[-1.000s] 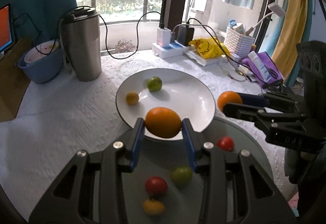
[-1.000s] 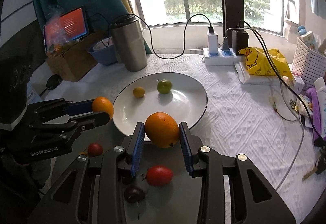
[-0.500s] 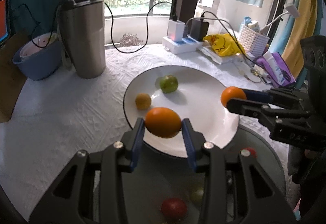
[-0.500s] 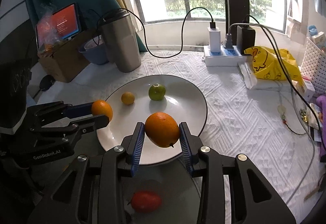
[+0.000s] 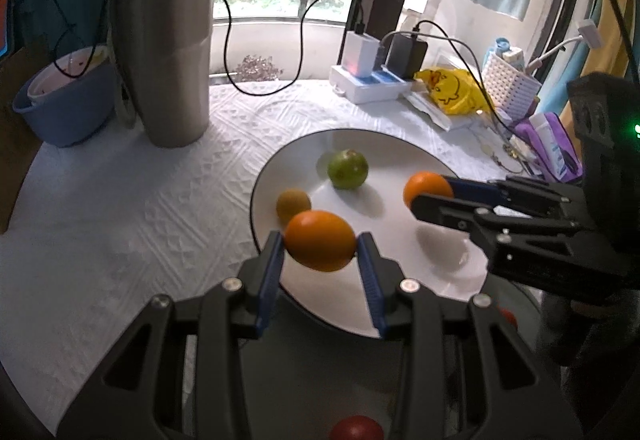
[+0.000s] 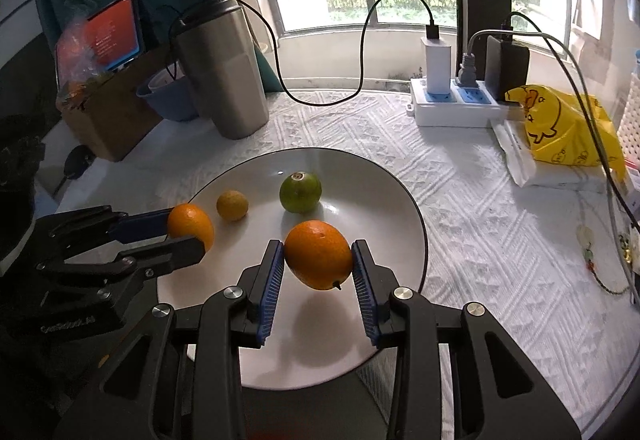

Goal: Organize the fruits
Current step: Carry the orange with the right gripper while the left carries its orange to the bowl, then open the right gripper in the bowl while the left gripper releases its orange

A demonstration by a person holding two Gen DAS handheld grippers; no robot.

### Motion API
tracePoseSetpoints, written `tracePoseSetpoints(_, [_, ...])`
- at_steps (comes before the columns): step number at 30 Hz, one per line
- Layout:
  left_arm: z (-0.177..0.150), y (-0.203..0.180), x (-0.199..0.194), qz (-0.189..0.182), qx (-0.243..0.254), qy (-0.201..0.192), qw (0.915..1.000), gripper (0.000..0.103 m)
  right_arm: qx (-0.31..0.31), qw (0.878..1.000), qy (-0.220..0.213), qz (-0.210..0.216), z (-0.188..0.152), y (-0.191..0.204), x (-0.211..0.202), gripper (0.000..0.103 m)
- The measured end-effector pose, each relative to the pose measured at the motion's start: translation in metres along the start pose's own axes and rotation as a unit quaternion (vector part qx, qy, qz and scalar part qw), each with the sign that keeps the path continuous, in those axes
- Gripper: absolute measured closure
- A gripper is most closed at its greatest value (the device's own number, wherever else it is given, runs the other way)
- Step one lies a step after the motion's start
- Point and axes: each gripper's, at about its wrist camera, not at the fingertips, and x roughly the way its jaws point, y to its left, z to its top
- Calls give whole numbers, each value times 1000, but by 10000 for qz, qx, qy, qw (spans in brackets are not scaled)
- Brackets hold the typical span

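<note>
I hold both hand-held grippers level above the white plate (image 6: pixel 404 208), side by side. My left hand-held gripper (image 5: pixel 320 246) is closed about halfway on an orange (image 5: pixel 320 240), its long axis lying across between the pads. My right hand-held gripper (image 6: pixel 318 260) grips another orange (image 6: pixel 318 259) the same way, stem nub pointing down. Ahead of both lie a green fruit (image 6: pixel 300 192) and a small yellow fruit (image 6: pixel 232 205).
</note>
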Motion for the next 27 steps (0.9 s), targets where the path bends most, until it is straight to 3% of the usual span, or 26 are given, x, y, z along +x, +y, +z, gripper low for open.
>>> tracePoseSetpoints(10, [1,1,1,-42,-63,63,10000,64,145,9998,68,-152,5,-6,7,66])
tracePoseSetpoints(27, [-2,-6,-35,-125,-23,-205,9997,62,160,9993,-191,-277,3,10,-31,62])
